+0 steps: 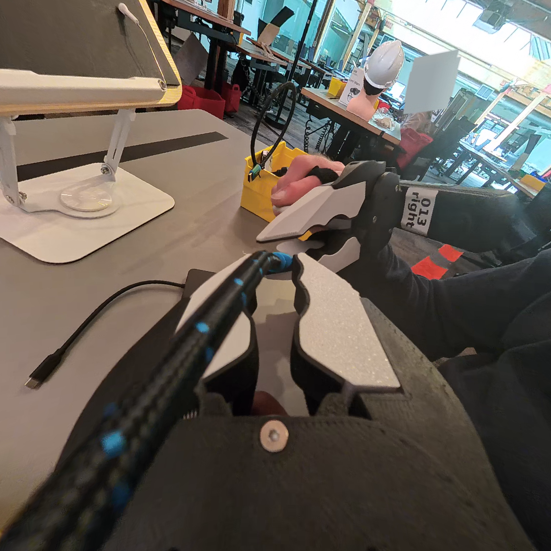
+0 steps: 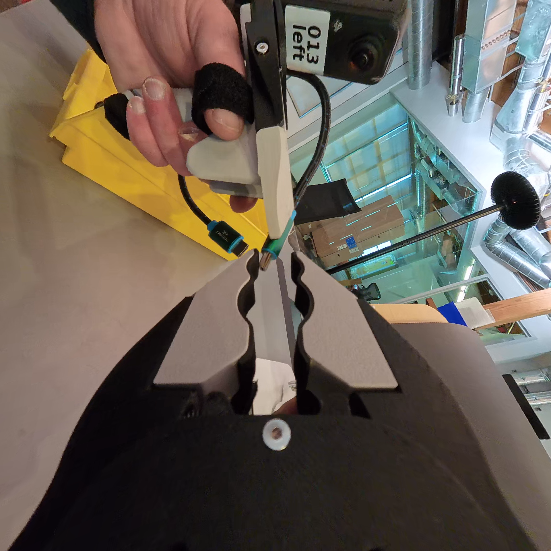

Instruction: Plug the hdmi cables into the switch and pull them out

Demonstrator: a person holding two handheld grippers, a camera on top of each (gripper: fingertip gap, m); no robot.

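HDMI cable [image 2: 313, 155], black braid with blue flecks, runs from the left gripper [image 2: 275, 238] in a loop behind it; its green-and-blue plug [image 2: 275, 243] is pinched at the tip of the left jaws, metal end pointing toward the right gripper [image 2: 274, 259]; in the left wrist view the same cable [image 1: 226, 304] lies diagonally across the near finger and hides much of it, and only a blue collar [image 1: 280, 262] shows at the tips (the plug itself is out of sight there); the right jaws stand slightly spread with nothing between them, their tips just beside the plug's metal end; whether they touch it cannot be told. A second plug [image 2: 228, 238], blue-banded, hangs on a short black lead near the yellow bin [image 2: 125, 167] on the grey bench [image 2: 59, 298]; the lead's far end is hidden behind the hand [image 2: 167, 74]. A flat dark device [image 1: 195, 275], presumably the switch, is mostly covered by the left gripper [image 1: 283, 268]; a thin black lead [image 1: 98, 316] with a loose small connector leaves it across the bench; a white stand [image 1: 89, 202] sits farther back, its top cut off by the frame.
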